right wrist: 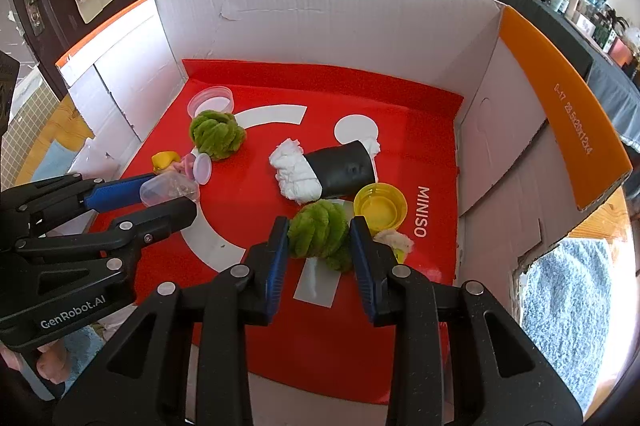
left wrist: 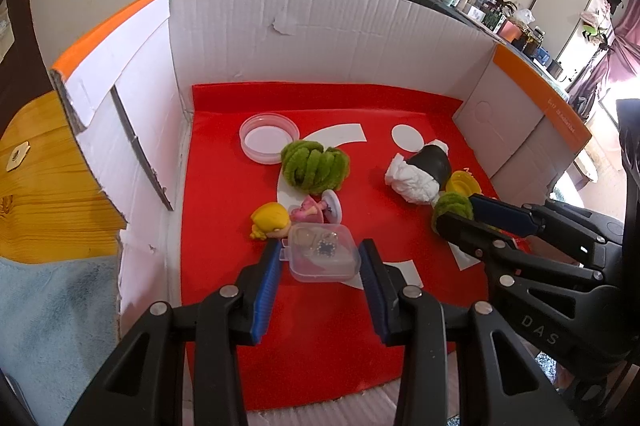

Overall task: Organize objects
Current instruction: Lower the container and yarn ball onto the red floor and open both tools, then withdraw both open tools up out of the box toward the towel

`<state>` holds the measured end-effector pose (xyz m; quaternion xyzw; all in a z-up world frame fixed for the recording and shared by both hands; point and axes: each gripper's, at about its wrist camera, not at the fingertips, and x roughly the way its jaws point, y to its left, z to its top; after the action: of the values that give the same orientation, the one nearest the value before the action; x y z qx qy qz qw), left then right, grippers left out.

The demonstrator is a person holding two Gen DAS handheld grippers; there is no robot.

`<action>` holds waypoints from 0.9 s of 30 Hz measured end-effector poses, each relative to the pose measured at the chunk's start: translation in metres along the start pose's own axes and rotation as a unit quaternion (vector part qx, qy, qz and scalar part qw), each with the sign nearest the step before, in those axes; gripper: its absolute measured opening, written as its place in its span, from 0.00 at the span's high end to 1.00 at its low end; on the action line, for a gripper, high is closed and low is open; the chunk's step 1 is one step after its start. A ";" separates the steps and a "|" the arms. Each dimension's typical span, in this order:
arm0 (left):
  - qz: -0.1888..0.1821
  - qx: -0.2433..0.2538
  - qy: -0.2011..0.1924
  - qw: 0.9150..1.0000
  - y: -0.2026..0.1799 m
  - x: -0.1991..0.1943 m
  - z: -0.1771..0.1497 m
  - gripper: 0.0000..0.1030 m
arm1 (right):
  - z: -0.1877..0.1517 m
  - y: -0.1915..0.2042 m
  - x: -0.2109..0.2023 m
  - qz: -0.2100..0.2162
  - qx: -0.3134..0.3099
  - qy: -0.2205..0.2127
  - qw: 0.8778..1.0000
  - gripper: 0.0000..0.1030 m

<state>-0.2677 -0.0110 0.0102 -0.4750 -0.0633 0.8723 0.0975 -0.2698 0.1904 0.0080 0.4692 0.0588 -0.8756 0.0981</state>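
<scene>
While both tongs are engaged, we take the black-and-white roll as landmark. Our left tongs are clenched on the clear plastic box, well to the roll's left, beside the yellow-haired figurine. Our right tongs grasp the small green pompom, just in front of the roll, beside the yellow lid. We judge the box light, stiff and slippery: grip its flat sides. The pompom is soft and compressible; hold it across its middle.
</scene>
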 end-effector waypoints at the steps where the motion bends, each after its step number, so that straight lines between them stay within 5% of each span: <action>1: 0.001 0.000 0.000 1.000 0.000 0.000 0.000 0.60 | 0.000 0.000 0.000 0.000 0.000 0.000 1.000 0.71; 8: 0.001 0.000 -0.001 1.000 0.001 0.000 0.000 0.60 | -0.001 0.000 0.000 -0.001 -0.003 0.001 1.000 0.69; 10: 0.002 0.000 -0.001 1.000 0.001 -0.001 0.000 0.58 | -0.001 0.000 0.001 0.001 -0.002 0.004 1.000 0.46; 11: 0.002 0.000 -0.001 1.000 0.001 -0.001 0.000 0.57 | -0.001 0.000 0.002 0.002 -0.003 0.006 1.000 0.43; 27: 0.008 0.005 -0.011 1.000 0.004 -0.006 0.000 0.48 | -0.005 0.000 -0.009 -0.003 -0.004 -0.007 1.000 0.43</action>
<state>-0.2650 -0.0164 0.0148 -0.4650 -0.0564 0.8787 0.0918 -0.2608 0.1923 0.0130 0.4622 0.0633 -0.8791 0.0979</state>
